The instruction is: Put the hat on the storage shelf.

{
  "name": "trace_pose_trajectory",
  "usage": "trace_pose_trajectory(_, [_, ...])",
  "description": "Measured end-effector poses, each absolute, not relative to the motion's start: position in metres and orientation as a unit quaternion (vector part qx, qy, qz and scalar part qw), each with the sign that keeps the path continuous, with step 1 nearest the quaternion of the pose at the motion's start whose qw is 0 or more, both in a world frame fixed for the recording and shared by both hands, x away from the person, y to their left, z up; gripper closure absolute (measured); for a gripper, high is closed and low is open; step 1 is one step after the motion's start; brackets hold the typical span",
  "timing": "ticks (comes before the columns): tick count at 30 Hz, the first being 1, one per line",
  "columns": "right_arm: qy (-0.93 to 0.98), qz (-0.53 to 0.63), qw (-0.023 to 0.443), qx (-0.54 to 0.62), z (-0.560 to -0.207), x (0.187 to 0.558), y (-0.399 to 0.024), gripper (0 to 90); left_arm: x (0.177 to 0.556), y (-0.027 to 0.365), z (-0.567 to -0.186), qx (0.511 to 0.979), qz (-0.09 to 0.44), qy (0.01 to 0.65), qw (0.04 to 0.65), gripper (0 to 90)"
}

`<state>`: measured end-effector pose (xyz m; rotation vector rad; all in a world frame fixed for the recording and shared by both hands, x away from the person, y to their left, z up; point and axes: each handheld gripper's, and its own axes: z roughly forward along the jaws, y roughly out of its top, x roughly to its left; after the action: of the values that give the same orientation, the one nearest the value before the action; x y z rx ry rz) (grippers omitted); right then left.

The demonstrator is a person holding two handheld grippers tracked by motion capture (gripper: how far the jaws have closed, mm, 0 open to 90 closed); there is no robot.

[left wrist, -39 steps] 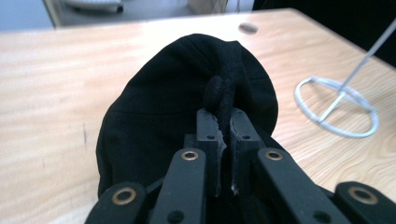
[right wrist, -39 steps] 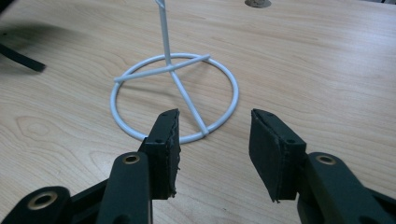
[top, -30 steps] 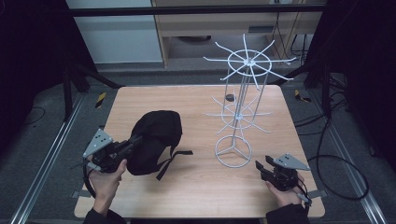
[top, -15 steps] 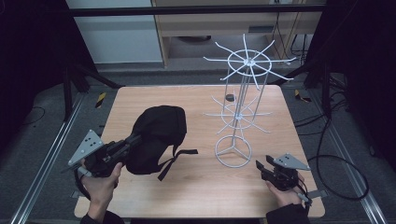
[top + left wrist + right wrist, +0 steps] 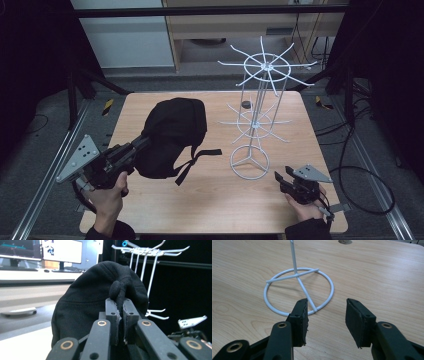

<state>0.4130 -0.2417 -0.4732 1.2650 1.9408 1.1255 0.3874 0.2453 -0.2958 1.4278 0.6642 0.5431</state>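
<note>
Our left gripper (image 5: 119, 312) pinches a fold of the black cap (image 5: 172, 135) — our right gripper (image 5: 326, 315) gapes near the white rack (image 5: 255, 120).

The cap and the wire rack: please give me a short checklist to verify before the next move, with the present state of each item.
1. Left claw grips the cap: ok, jaws shut on a fold of black fabric.
2. Grip is deep enough for lifting: cannot tell, only a small bunch sits between the jaws.
3. Right claw is free: ok, jaws open, holding nothing.
4. Rack stands upright: ok, its ring base lies flat on the table.
5. Upper hooks are free: ok, nothing hangs there.
6. Strap is clear of the rack: ok, it lies beside the base, apart.
</note>
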Motion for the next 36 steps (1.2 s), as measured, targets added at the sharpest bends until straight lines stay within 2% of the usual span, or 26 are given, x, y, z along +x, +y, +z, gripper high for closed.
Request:
trace_pose_trajectory(16, [0.726,0.415,0.284,0.469,-0.474,0.414,-0.242,52.4,0.382,0.225,-0.256,0.593,0.232,0.248,0.731,85.1])
trace_pose_trajectory(26, [0.727,0.414,0.284,0.469,-0.475,0.414,-0.242,52.0,0.38,0.204,-0.23,0.594,0.229,0.223,0.738,85.1])
trace_pose_trajectory(36, [0.728,0.414,0.282,0.468,-0.475,0.414,-0.241,51.7,0.393,0.171,-0.222,0.621,0.223,0.211,0.721,85.0])
